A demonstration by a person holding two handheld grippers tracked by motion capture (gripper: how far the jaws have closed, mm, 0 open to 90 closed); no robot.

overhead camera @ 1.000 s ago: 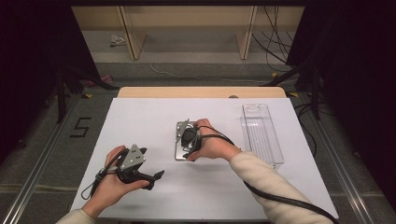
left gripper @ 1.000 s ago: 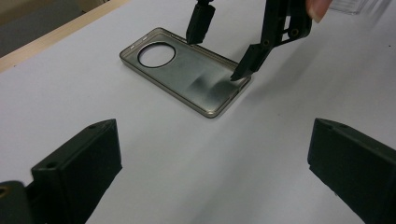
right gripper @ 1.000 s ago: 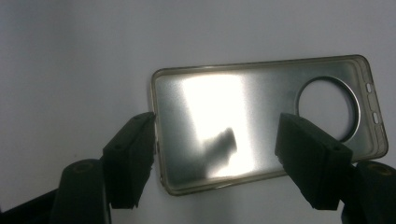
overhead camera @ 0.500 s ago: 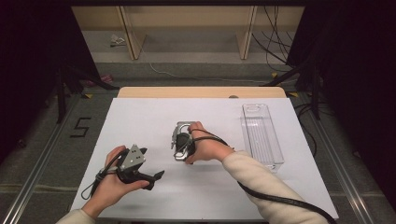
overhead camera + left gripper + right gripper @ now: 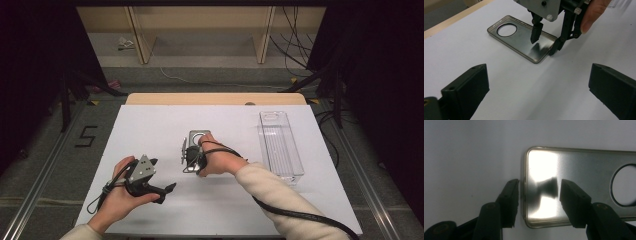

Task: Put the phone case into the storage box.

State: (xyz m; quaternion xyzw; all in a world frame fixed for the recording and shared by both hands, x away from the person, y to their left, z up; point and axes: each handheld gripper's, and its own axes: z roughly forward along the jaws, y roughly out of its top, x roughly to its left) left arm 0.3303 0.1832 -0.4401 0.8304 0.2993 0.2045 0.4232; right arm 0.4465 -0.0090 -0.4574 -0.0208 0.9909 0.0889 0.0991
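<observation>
A smoky grey phone case (image 5: 200, 136) with a round camera hole lies flat, inside up, in the middle of the white table. My right gripper (image 5: 187, 159) points down over its near short end. In the right gripper view the right gripper (image 5: 539, 195) straddles the rim of the phone case (image 5: 579, 175), one jaw outside on the table and one over the case floor. Its jaws have just been closing, with the rim between them and a small gap still showing. My left gripper (image 5: 165, 192) rests low at the front left, open and with nothing between its jaws; from there the right gripper (image 5: 544, 46) stands on the case (image 5: 519, 37).
A long clear plastic tray (image 5: 280, 145) lies at the right side of the table (image 5: 150, 125). A black cable runs from the right gripper back along the sleeve. Dark floor surrounds the table edges.
The right gripper has shifted a little left and toward the case's near end, and its jaws stand narrower than before. The left hand has kept still.
</observation>
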